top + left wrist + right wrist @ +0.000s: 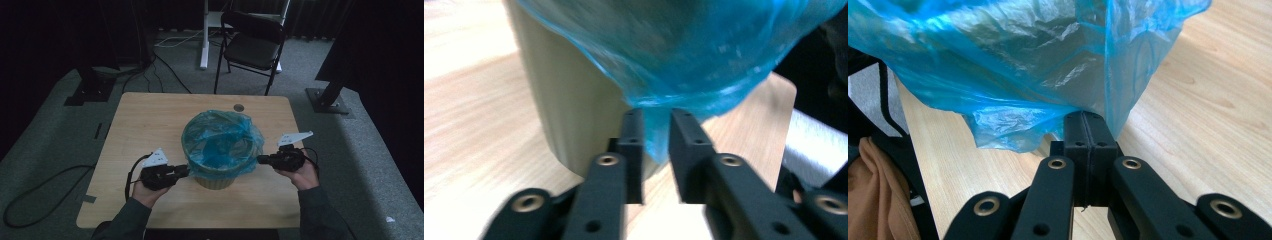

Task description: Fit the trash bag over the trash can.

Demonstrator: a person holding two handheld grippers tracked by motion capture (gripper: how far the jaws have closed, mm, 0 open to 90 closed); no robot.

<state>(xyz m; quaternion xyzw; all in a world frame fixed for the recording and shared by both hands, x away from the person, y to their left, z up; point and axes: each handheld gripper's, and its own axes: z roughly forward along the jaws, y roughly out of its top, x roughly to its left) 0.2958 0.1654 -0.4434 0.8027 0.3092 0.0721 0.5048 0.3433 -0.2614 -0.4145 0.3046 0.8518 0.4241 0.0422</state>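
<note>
A beige round bin (216,181) stands in the middle of the wooden table (145,125), lined with a blue plastic bag (220,140) whose edge folds over the rim. My left gripper (185,171) is at the bin's left side. In the left gripper view its jaws (656,117) stand apart with a hanging flap of the bag (684,50) between them, against the bin wall (569,110). My right gripper (261,159) is at the bin's right side. Its jaws (1086,120) are pressed together on the bag's edge (1013,65).
A black folding chair (252,45) stands on the carpet beyond the table's far edge. Cables lie on the floor at the left and back. A small round grommet (239,107) sits near the table's far edge.
</note>
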